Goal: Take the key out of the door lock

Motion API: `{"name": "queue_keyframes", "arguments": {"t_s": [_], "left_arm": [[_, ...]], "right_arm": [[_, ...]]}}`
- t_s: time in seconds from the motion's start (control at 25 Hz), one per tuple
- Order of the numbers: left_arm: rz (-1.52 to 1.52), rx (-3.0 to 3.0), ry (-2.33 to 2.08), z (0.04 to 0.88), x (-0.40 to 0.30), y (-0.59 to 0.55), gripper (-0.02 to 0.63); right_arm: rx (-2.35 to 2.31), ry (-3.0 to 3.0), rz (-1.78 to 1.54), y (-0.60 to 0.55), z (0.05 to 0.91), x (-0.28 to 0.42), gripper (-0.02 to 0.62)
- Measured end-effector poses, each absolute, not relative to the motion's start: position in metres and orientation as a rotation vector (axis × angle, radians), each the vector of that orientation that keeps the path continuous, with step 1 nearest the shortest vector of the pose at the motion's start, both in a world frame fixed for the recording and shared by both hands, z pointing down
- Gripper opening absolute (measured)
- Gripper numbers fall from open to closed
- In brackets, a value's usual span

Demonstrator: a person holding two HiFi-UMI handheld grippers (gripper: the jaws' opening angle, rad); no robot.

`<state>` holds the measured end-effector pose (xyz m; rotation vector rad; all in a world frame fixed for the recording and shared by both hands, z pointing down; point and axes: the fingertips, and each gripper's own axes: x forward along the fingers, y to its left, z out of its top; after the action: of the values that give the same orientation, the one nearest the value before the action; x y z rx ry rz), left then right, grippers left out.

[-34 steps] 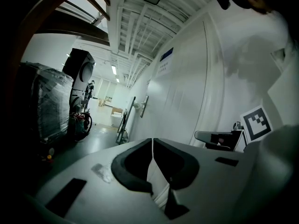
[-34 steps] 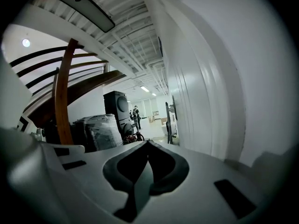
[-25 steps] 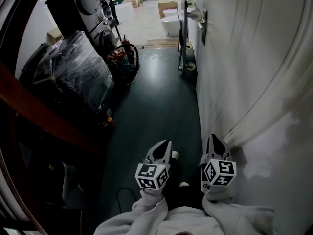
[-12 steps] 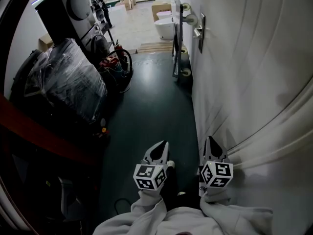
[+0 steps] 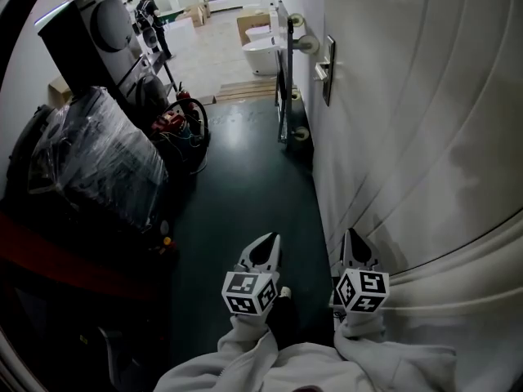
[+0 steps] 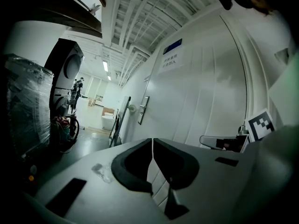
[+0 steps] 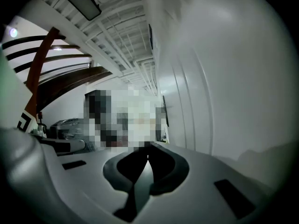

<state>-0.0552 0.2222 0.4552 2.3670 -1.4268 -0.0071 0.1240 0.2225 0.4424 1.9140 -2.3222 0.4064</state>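
Approaching the lock, nothing in hand yet.

My left gripper point(image 5: 265, 250) and right gripper point(image 5: 354, 245) both have their jaws together on nothing, held low beside the white wall point(image 5: 409, 137). The lock plate point(image 5: 328, 70) with its handle is well ahead; I judge the key sits there, too small to see. Next I must close in, then open one gripper onto it.

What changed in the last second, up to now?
The person has walked forward along the wall: the door handle and the wrapped bundle sit lower and nearer in the head view. Nothing was gripped or released. The left gripper and right gripper stay low, side by side, shut and empty.
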Motion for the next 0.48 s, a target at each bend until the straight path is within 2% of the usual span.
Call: {"name": "queue_keyframes", "arguments": {"t_s": [0.48], "left_arm": [[0.008, 2.388, -1.396, 0.457, -0.069, 0.165, 0.020]], "right_arm": [[1.933, -2.309, 0.417, 0.169, 0.445, 0.108, 0.052]]}}
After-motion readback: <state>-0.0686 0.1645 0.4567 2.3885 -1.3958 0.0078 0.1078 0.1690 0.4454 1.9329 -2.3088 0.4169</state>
